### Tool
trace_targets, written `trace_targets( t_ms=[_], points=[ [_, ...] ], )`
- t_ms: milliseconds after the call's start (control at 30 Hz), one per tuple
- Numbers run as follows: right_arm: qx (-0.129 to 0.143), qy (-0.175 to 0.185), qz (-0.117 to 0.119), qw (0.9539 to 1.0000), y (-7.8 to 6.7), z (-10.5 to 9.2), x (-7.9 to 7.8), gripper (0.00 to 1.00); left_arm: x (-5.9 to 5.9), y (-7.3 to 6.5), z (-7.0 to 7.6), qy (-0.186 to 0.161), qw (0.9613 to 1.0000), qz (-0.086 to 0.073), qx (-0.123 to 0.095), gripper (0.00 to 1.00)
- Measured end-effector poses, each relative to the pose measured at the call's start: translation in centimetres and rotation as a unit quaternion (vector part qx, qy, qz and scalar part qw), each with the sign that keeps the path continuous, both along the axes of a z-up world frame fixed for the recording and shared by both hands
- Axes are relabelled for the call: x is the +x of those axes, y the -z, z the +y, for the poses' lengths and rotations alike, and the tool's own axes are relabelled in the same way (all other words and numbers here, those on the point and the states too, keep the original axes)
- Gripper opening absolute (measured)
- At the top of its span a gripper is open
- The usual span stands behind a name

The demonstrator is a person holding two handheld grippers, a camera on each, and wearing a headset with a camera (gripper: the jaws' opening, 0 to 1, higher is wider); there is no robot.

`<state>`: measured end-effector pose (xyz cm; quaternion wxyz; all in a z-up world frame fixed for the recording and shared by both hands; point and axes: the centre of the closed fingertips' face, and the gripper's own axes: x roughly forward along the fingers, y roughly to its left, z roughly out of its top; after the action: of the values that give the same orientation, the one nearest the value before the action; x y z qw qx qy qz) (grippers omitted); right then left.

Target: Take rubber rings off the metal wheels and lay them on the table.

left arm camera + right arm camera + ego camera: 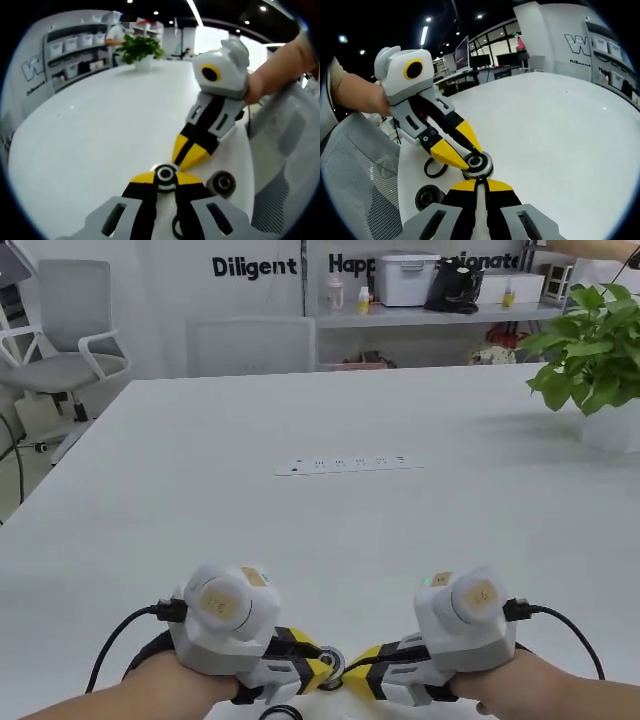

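- Caught mid-strip at desk's [320,530] near edge: metal wheel [478,163] clamped in left tongs [469,155], rim nipped by narrow right tongs [186,159].
- Next: steady outward peel, then laying beside 1 loose rubber ring [435,169].

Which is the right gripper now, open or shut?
Shut: the right gripper has its yellow jaws closed together, tips at the wheel held by the left gripper.
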<state>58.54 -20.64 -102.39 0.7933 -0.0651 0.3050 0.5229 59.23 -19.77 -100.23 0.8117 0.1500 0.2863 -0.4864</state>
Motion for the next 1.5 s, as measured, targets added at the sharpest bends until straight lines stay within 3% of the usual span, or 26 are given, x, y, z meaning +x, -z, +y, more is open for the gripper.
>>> trace_targets(
  t_ms=[100,267,900,1067,1300,1500],
  points=[
    [0.012,0.014,0.019,0.9997,0.0,-0.2,0.1,0.00,0.1,0.0,0.1,-0.003,1.0000,0.001,-0.003,0.14],
    [0.020,0.021,0.031,0.9991,0.0,-0.3,0.1,0.00,0.1,0.0,0.0,-0.004,1.0000,0.004,-0.005,0.14],
    [0.047,0.044,0.060,0.9962,-0.5,-0.9,0.2,0.00,0.0,0.1,0.0,-0.012,0.9998,0.010,-0.011,0.13],
    [0.075,0.060,0.071,0.9929,-1.4,-0.9,0.7,0.00,0.0,0.1,0.1,-0.015,0.9997,0.012,-0.012,0.13],
    [0.085,0.068,0.082,0.9906,-1.6,-0.7,0.7,0.00,0.1,0.2,0.0,-0.018,0.9997,0.013,-0.007,0.13],
    [0.084,0.063,0.079,0.9913,-1.9,-0.5,0.6,0.00,0.1,0.2,0.0,-0.021,0.9997,0.013,0.004,0.12]
  ],
)
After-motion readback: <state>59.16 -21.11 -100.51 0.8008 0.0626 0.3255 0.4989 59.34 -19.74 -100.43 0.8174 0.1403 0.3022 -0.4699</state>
